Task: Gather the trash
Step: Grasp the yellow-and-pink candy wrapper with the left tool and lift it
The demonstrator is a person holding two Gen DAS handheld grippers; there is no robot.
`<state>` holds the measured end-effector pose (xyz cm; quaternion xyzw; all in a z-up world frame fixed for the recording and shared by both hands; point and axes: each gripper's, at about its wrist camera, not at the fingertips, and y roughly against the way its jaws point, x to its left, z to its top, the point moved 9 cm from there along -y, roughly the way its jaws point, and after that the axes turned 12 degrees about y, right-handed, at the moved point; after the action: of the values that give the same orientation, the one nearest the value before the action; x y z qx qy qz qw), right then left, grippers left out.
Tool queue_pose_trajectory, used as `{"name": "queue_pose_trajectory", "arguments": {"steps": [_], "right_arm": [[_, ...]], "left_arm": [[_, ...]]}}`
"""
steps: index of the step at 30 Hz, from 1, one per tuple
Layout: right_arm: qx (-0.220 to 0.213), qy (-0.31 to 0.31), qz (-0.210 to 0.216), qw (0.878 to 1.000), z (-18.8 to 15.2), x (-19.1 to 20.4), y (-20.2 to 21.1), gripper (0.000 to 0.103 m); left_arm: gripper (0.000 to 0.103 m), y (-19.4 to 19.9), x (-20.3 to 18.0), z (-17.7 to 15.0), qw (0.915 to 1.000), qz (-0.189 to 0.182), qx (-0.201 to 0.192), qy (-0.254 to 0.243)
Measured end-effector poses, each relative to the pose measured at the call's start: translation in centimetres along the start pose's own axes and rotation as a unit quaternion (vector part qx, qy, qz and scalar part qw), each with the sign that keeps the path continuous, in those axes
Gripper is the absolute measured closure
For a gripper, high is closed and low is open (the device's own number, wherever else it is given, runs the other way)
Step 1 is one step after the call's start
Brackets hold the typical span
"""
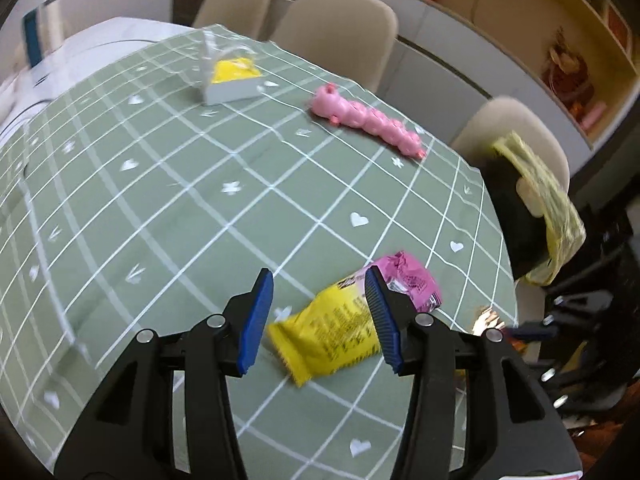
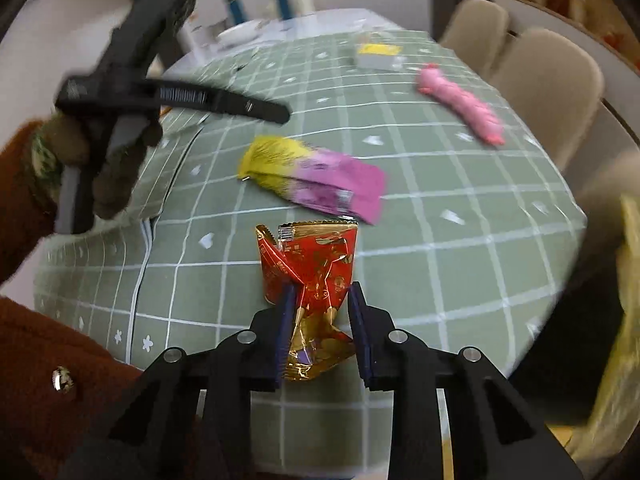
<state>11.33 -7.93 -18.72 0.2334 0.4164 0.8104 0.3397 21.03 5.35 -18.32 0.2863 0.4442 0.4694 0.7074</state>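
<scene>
A yellow and pink snack wrapper (image 1: pixel 352 320) lies on the green checked tablecloth (image 1: pixel 180 200); it also shows in the right wrist view (image 2: pixel 316 178). My left gripper (image 1: pixel 320 288) is open, just above it, jaws either side of its middle. My right gripper (image 2: pixel 322 304) is shut on a crumpled red and gold wrapper (image 2: pixel 312 272) and holds it above the near table edge. The left gripper shows from outside in the right wrist view (image 2: pixel 132 84), blurred, over the table's left side.
A pink caterpillar toy (image 1: pixel 368 120) and a small box with a yellow top (image 1: pixel 232 80) lie farther back. Beige chairs (image 1: pixel 340 32) stand along the far side. A black bin with a yellow liner (image 1: pixel 536 208) stands off the right table edge.
</scene>
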Motion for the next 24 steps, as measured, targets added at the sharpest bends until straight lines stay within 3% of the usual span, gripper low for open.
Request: {"name": "queue_pose_trajectory", "arguments": {"steps": [7,9,14,17,20,24], "right_arm": [[-0.035,-0.106,-0.034,0.993,-2.2,-5.0,3.3,0.077],[-0.039,-0.128,-0.037,0.99,-2.7,-6.0,3.5,0.077],[-0.037,-0.141,-0.047,0.988,-3.1,-6.4,3.5,0.077],[-0.044,-0.14,-0.05,0.988,-3.3,-6.1,4.2,0.077],[-0.047,-0.143,-0.05,0.987,-3.6,-6.0,4.4,0.077],[-0.051,-0.147,-0.049,0.987,-3.9,-5.7,4.6,0.077]], "left_arm": [[0.057,-1.2,-2.1,-4.0,0.998,0.006,0.053,-0.034],[0.048,-1.0,-3.0,-5.6,0.9961,0.009,0.061,-0.064],[0.048,-0.1,-5.3,-7.7,0.9902,0.013,0.063,-0.124],[0.048,1.6,-6.3,-7.4,0.9891,0.003,0.043,-0.141],[0.048,2.9,-8.1,-7.9,0.9786,-0.009,0.032,-0.203],[0.048,1.2,-9.4,-10.3,0.9532,0.025,0.063,-0.295]]}}
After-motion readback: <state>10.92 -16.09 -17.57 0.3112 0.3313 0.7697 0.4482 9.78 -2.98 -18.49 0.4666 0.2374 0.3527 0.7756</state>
